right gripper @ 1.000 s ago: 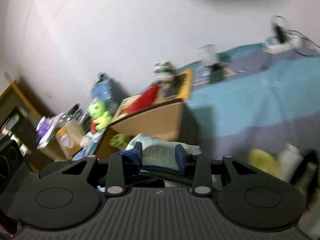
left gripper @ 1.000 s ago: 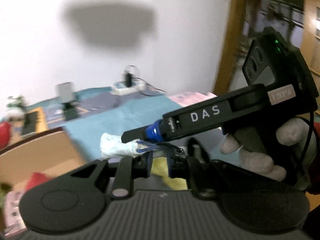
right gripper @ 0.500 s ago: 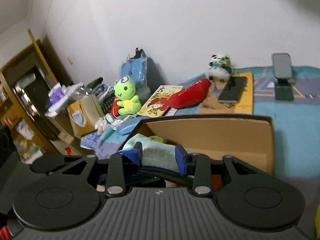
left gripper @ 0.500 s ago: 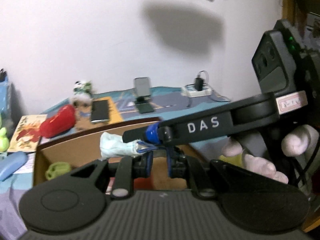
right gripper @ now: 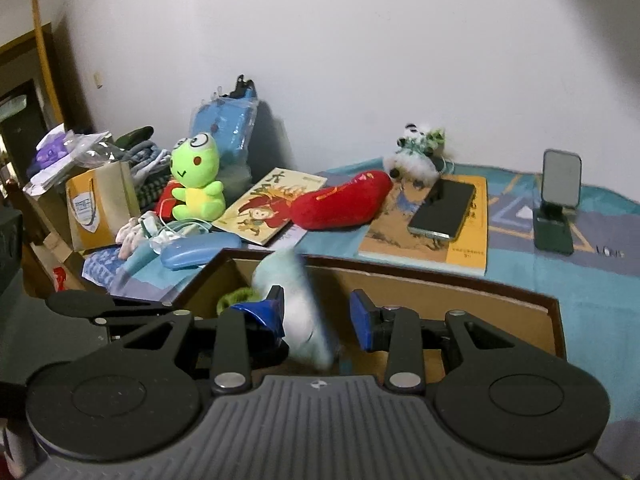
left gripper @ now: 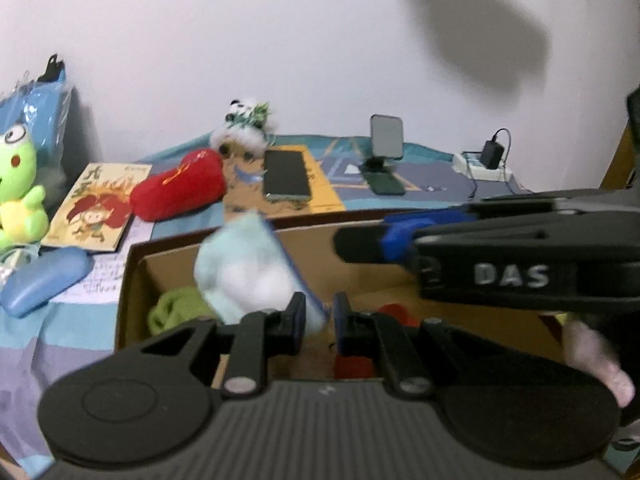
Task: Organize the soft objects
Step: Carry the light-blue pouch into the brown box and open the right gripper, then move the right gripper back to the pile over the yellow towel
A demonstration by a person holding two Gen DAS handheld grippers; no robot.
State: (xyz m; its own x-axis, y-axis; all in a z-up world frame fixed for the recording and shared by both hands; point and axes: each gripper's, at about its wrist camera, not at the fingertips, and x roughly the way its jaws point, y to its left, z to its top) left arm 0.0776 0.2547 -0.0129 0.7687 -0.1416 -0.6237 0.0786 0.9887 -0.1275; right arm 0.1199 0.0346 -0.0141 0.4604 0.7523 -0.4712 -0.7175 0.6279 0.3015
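From the left wrist view, the green frog plush sits at the far left of the bed. Beside it lie a picture book and a blue case. A red plush lies next, just ahead of the cardboard box. A panda toy stands at the wall behind it.

My left tool is over the box with its jaws nearly together, pinching the lower edge of the pale blue cloth. The cloth is blurred. It stands up from the fingers, above the box's left half. Below it, inside the box, I see a green soft thing and something red.

A dark phone lies on an orange book behind the box, and farther right are a phone stand and a charger.

My right tool reaches in from the right, also over the box. Its jaws stand well apart. In its own view the cloth hangs between them, close against the left pad and clear of the right pad.
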